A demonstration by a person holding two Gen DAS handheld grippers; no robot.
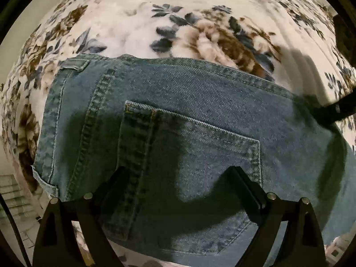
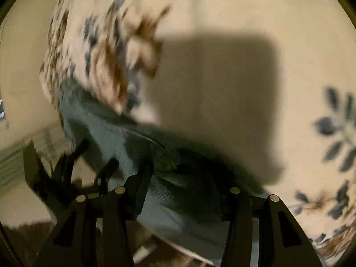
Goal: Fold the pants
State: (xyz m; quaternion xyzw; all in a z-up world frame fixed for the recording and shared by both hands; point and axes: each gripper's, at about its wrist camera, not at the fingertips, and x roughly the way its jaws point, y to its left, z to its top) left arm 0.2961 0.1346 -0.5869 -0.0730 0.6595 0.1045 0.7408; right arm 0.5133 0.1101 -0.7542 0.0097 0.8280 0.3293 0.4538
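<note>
One pair of jeans [image 1: 200, 115] on blanket [image 1: 133, 29]

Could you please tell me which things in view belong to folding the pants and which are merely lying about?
For the job:
- jeans
- left tongs, open above the back pocket
- right tongs, open over the denim

Just there:
- floral blanket under the jeans
- floor at the edge
</note>
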